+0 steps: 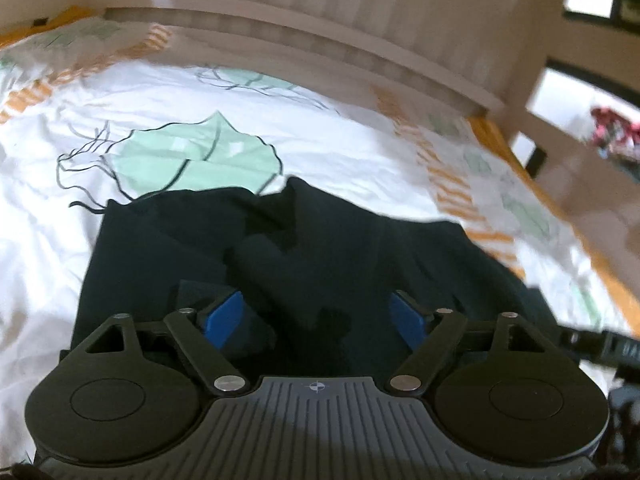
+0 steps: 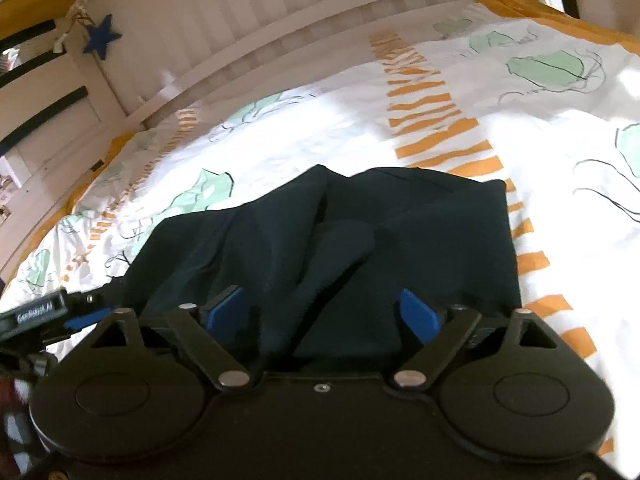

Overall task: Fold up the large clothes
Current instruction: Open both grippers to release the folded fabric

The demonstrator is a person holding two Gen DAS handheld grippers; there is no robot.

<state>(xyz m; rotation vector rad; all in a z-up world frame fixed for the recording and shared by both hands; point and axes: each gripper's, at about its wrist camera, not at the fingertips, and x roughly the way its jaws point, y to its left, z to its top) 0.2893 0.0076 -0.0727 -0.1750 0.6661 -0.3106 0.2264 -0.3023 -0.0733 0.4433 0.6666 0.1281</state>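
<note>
A dark navy garment [image 1: 304, 248] lies bunched on the white leaf-printed duvet [image 1: 168, 104], spreading from centre toward twelve o'clock in both wrist views. The left gripper [image 1: 320, 312] stands wide open over it, blue pads clear of cloth. The right gripper [image 2: 324, 308] is likewise spread (a raised fold sits between its pads, unpinched).

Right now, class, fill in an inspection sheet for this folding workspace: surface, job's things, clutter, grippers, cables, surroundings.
Surface: bed cover, white with green leaf shapes and orange stripes, wrinkled.
Job's things: dark garment lying bunched on the cover, a fold ridge down its middle.
Clutter: nothing seen.
Grippers: left gripper open above the garment; right gripper open, cloth between its fingers, not pinched.
Cables: nothing seen.
Surroundings: white slatted bed rail; blue star hanging on it.
</note>
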